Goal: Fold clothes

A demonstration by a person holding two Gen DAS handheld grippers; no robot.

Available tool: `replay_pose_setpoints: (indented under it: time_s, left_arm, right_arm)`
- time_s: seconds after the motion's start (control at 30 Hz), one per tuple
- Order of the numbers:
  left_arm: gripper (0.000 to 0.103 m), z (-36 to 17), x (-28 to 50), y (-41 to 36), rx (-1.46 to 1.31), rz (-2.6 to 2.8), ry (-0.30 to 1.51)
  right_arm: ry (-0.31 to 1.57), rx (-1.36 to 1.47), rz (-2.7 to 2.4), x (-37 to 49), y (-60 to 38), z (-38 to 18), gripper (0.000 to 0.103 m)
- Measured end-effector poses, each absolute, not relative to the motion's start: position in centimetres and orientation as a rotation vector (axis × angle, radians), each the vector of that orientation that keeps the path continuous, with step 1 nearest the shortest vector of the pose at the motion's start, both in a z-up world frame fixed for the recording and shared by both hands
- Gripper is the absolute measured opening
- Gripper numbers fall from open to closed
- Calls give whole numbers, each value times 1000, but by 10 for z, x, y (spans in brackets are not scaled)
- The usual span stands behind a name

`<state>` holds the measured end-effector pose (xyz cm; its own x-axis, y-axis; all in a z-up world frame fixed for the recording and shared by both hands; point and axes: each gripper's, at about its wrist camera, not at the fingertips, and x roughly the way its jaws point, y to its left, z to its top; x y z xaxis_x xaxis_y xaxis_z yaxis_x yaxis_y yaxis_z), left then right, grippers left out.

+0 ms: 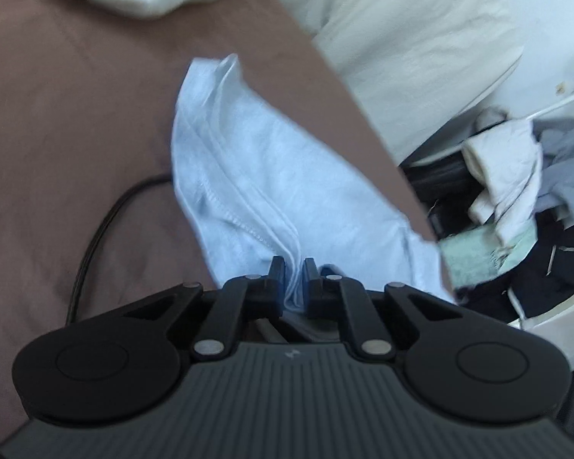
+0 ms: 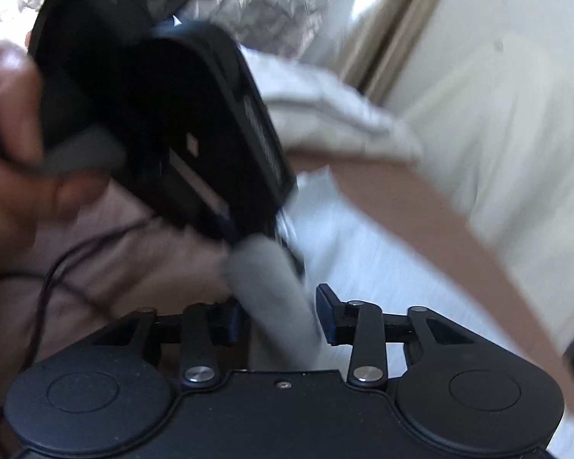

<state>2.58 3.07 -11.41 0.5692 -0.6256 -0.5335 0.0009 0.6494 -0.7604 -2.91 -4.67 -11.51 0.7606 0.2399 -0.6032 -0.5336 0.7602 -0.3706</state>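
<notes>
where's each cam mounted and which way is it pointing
Left wrist: sits on the left gripper, angled down along its fingers at a pale blue garment pinched between them on a brown bedsheet; no hand shows.
Right wrist: sits on the right gripper, jaws apart, facing the other gripper's black body and the hand holding it.
Shared: brown sheet, pale garment, black cable.

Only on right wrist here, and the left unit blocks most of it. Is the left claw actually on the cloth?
Observer: Yes. The left claw is shut on a bunched edge of the blue cloth.
Operator: More left to fold?
Observer: A mixed pile lies off the right edge of the bed.
</notes>
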Motion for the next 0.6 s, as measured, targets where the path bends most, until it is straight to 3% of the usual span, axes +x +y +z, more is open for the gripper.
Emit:
replay_pose_setpoints:
  time_s: [0.03,0.07,0.1,0.17,0.4,0.6]
  left_arm:
    - [9,-111,25,31,-801,-416,882]
    - [12,-107,24,35,-807,-400,855]
    - [17,-103,23,39,-813,-383,829]
    - [53,-96,21,47,-820,-340,780]
    - [55,-120,33,64,-881,-184,842]
    - [57,-129,40,75,-921,-168,832]
  right_arm:
    - [562,-545,439,-27,-49,-113,15]
    - [570,-508,427,-26,-55,-111,9]
    - [581,-454,411,-25,-64,-111,8]
    - [601,-338,376,-24,-86,-111,8]
    - [699,77,403,-15,-138,-112,9]
    - [686,84,507,-21,-126,-115,9]
